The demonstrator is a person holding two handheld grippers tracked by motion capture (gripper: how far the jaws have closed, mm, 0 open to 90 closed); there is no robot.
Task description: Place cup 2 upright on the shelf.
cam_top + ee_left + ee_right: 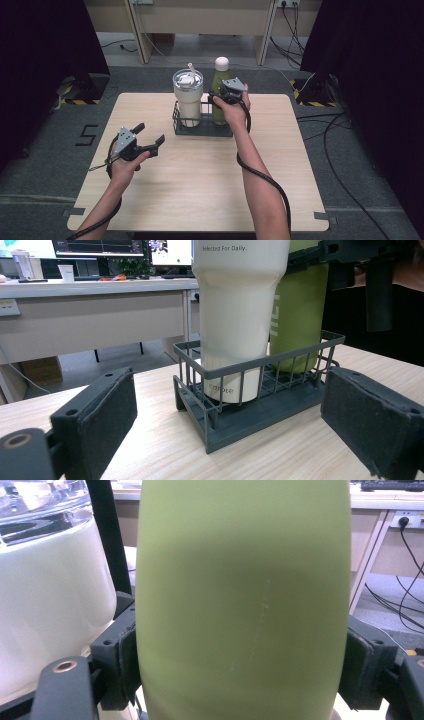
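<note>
- Right gripper view: right gripper point(240, 675) clamped on the green bottle point(242, 600), pads pressing both flanks of the body, grip on the mid-to-upper part of the barrel.
- High view agrees: right gripper point(226, 93) sits against the bottle's point(218, 107) near side, above the rack's rim, hand wrapped behind it.
- Bottle stands upright in the right-hand bay of the dark wire rack point(179, 120), white cap on top, touching or just beside the cream tumbler point(188, 102) in the left bay; can't tell if they actually touch.
- Step in hand, my read: getting the bottle out of the rack. Do it as a straight vertical lift until the base clears the rack's rim, then move away from the rack.
- Keep squeeze steady; bottle skin looks smooth and matte, could slide through the pads if tilted.
- Don't lean toward the tumbler: tall, with lid and straw, probably easy to tip.
- Rack is light wire, may ride up with the bottle if the base snags the bars.
- Left gripper point(225, 440) jaws wide apart, nothing between them, aimed at the rack's point(260, 362) near-left corner from just short of it, tumbler point(240, 315) straight ahead.
- High view: left gripper point(150, 140) hovers over the wooden table point(200, 195), near the rack's left-front side, not touching.
- Good use for it: pin the rack's near wall if the rack lifts.
</note>
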